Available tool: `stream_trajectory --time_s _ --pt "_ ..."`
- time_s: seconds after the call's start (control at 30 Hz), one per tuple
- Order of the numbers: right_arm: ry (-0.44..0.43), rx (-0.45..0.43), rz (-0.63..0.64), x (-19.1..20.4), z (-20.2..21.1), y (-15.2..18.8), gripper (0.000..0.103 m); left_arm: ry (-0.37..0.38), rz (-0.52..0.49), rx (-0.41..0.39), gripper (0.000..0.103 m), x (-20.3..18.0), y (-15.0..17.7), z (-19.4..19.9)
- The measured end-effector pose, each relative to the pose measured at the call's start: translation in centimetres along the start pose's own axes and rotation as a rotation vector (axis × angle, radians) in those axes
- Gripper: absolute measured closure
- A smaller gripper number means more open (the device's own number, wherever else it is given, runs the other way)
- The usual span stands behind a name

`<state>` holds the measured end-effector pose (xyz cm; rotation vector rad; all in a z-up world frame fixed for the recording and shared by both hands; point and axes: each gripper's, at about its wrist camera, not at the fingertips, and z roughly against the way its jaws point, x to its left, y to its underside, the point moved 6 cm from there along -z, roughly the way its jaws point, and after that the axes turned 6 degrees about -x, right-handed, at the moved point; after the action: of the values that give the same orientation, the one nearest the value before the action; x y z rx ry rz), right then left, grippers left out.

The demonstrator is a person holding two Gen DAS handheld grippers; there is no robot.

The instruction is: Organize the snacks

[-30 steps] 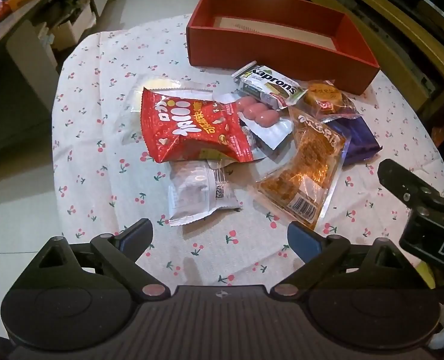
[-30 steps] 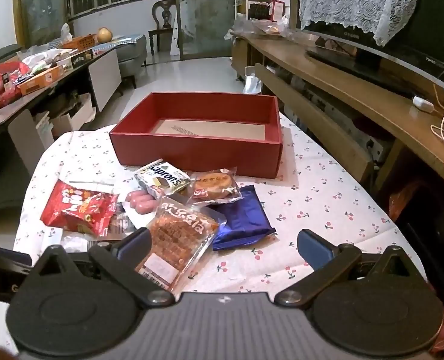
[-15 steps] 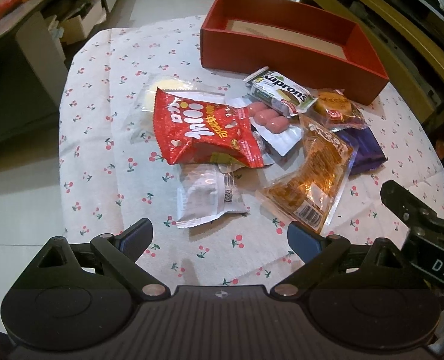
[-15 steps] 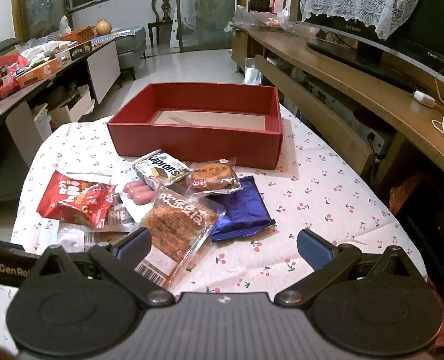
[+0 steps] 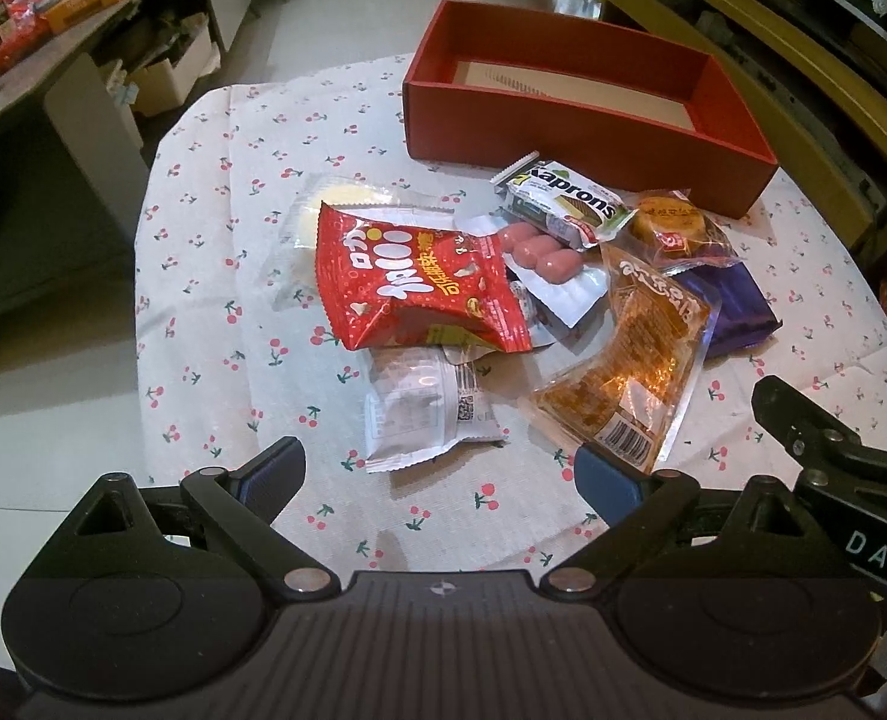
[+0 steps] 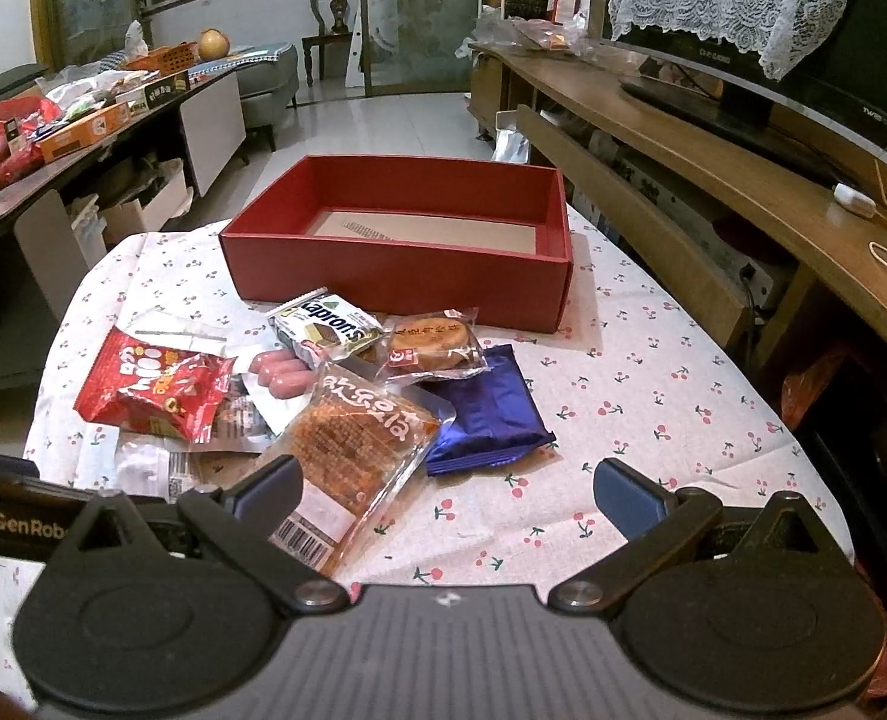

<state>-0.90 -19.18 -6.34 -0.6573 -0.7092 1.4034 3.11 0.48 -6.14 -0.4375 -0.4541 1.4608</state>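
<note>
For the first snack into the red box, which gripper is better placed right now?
Probably the left. The left gripper is open, with the grey-white wrapped snack lying just ahead between its fingers. The right gripper, also open, faces mostly bare tablecloth. The red box looks empty.

"Kaprons" on the wafer packet, "GenRob" on the left claw, "DAS" on the right claw

Snacks heaped before a red box.
The right gripper is held open above the cloth.
</note>
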Motion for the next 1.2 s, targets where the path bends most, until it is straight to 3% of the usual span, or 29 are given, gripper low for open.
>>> stream_trajectory --time_s 0.23,1.2 --pt "0.000 0.000 0.000 0.03 -0.01 0.01 0.006 -0.023 -0.022 -0.024 0.005 -0.04 -0.09 0.29" --pt "-0.015 0.027 0.022 0.56 -0.49 0.40 0.009 -0.028 -0.025 0.009 0.007 0.26 0.42 -0.25"
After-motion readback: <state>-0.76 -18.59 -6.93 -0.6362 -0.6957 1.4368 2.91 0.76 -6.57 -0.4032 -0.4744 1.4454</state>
